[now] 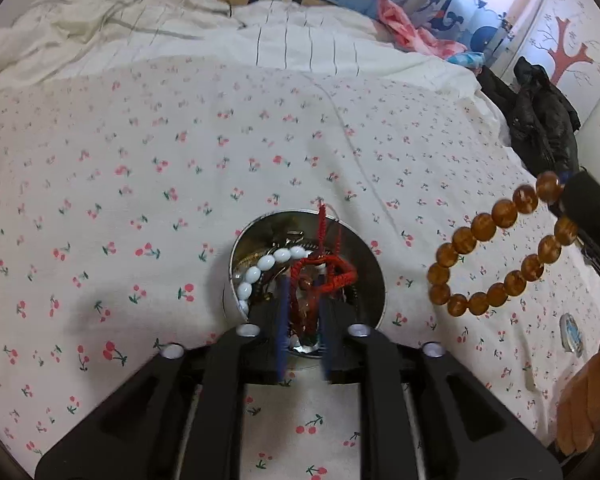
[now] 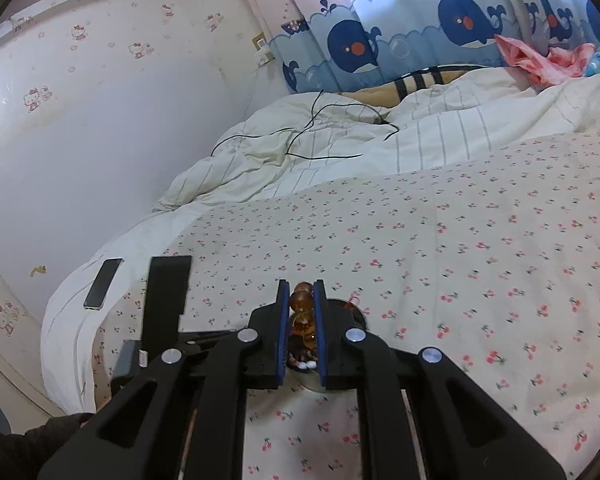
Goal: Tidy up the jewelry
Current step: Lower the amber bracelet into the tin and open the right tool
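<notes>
Soft window daylight, fisheye-warped edges, slight blur.

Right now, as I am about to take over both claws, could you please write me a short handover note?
Left claw: over the round metal tin, jaws slightly apart with the red braided cord between them; a grip is not clear.
Right claw: shut on the amber bead bracelet, which hangs in the air to the right of the tin.
In the tin: white bead string and other pieces.
Done: several pieces are in the tin.
Left: bracelet into the tin; a small oval piece lies on the cherry-print sheet.
</notes>
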